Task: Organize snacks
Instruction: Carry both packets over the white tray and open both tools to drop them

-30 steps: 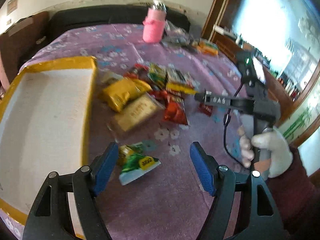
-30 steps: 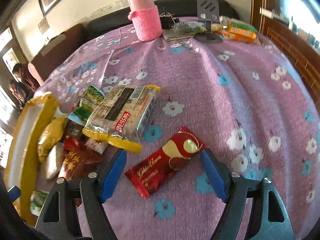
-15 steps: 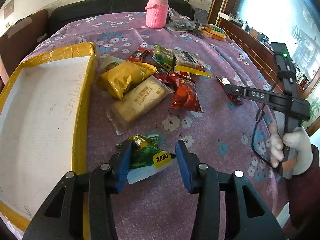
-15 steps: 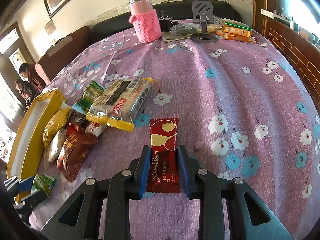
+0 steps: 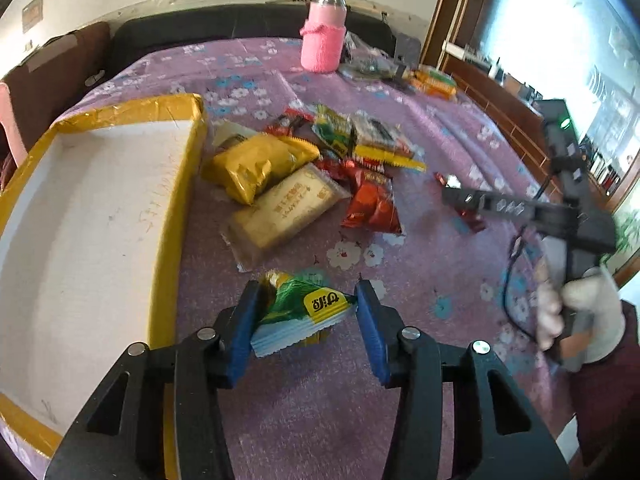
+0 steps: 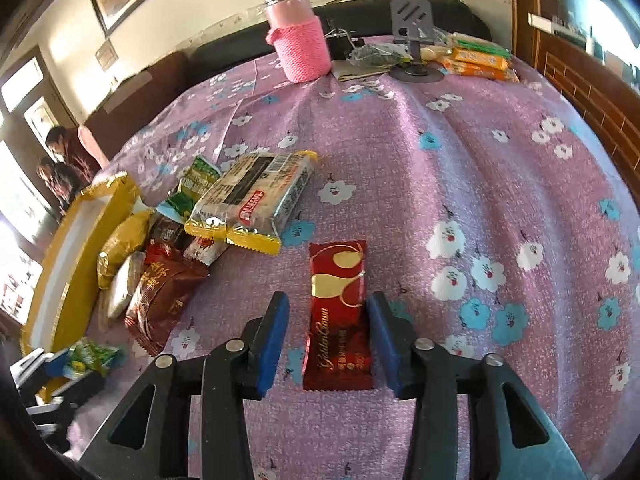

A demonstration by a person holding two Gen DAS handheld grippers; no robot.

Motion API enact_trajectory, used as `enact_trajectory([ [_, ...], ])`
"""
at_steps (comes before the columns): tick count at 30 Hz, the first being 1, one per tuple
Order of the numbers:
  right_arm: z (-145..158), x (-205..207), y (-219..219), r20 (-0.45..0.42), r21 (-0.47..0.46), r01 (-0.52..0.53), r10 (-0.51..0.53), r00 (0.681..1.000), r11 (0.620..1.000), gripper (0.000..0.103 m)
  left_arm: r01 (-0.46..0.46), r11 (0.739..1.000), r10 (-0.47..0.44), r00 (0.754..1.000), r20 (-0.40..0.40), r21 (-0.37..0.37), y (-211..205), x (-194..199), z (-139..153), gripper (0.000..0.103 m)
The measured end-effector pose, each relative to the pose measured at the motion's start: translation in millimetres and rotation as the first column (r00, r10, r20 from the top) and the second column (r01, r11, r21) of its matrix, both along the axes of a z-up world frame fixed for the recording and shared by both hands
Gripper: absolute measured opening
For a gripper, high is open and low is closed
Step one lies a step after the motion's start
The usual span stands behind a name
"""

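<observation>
both claws are at work. left claw (image 5: pixel 306 322) has just squeezed in on the green snack bag (image 5: pixel 306 312); its blue pads (image 5: pixel 243 330) now press the bag on both sides, and the bag looks lifted a little off the purple cloth (image 5: pixel 400 400), right next to the long side of the yellow box (image 5: pixel 170 264). a second ago this claw was wide apart with the bag lying flat between. right claw (image 6: pixel 328 342) shut tight on the red bar (image 6: pixel 339 316) and has just been opening again, so now there is a gap on each side and the bar lies flat on the cloth between the pads, near the near edge of the table. so i think the green bag is ready to go into the empty box, but the red bar is not held yet and needs a new squeeze. the other snacks (image 5: pixel 280 196) wait in a heap beside the box.
</observation>
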State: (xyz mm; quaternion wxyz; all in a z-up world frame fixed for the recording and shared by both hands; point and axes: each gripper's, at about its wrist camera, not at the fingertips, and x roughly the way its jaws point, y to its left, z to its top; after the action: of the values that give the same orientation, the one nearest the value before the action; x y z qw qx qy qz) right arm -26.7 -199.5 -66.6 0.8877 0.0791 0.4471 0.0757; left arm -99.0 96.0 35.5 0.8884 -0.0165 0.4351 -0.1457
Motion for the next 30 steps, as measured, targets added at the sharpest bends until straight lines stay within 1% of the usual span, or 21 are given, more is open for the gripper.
enact_trajectory([
  [1,0,0,6,0.004,-0.044,0.001,-0.001,1.000,0.999,0.041,-0.001,1.000,0.001,1.000,0.006,-0.010,2,-1,3,0.045],
  [2,0,-1,10,0.008,-0.069,0.002,-0.002,1.000,0.998,0.028,-0.004,1.000,0.004,1.000,0.014,-0.023,5,-3,7,0.045],
  [3,0,-1,11,0.009,-0.075,-0.003,0.004,1.000,0.997,0.028,-0.008,0.999,0.009,1.000,0.021,-0.033,8,-4,10,0.045],
  [6,2,-6,12,0.007,-0.040,-0.013,0.013,1.000,0.999,0.028,-0.033,0.997,0.036,0.999,0.040,-0.074,24,-7,21,0.045],
  [9,12,-20,11,0.032,-0.020,-0.012,0.013,0.999,1.000,0.028,-0.077,0.991,0.084,0.994,0.062,-0.108,48,-8,30,0.045],
  [12,26,-32,16,0.058,-0.010,-0.033,0.033,0.998,0.999,0.028,-0.116,0.977,0.129,0.990,0.061,-0.179,78,-10,34,0.045],
  [16,47,-43,43,0.083,0.020,-0.118,0.115,0.990,0.993,0.028,-0.170,0.954,0.195,0.978,0.078,-0.247,113,-22,43,0.045],
  [18,53,-44,62,0.087,0.026,-0.165,0.162,0.983,0.986,0.027,-0.215,0.948,0.244,0.964,0.101,-0.236,133,-28,49,0.045],
  [20,60,-48,91,0.091,0.046,-0.238,0.234,0.968,0.970,0.027,-0.261,0.937,0.291,0.950,0.111,-0.231,154,-32,49,0.045],
  [23,66,-54,138,0.088,0.067,-0.346,0.339,0.937,0.936,0.027,-0.326,0.915,0.354,0.931,0.085,-0.236,181,-35,40,0.045],
  [25,67,-58,176,0.074,0.085,-0.422,0.416,0.906,0.903,0.027,-0.367,0.899,0.392,0.918,0.063,-0.240,197,-40,31,0.045],
  [27,64,-61,204,0.056,0.104,-0.473,0.470,0.881,0.875,0.027,-0.422,0.872,0.443,0.896,0.036,-0.247,217,-44,22,0.045],
  [28,63,-63,224,0.043,0.110,-0.505,0.503,0.863,0.856,0.027,-0.436,0.864,0.457,0.889,0.027,-0.250,222,-45,20,0.046],
  [30,60,-67,250,0.035,0.103,-0.540,0.540,0.841,0.835,0.027,-0.463,0.851,0.480,0.877,0.012,-0.248,234,-46,15,0.046],
])
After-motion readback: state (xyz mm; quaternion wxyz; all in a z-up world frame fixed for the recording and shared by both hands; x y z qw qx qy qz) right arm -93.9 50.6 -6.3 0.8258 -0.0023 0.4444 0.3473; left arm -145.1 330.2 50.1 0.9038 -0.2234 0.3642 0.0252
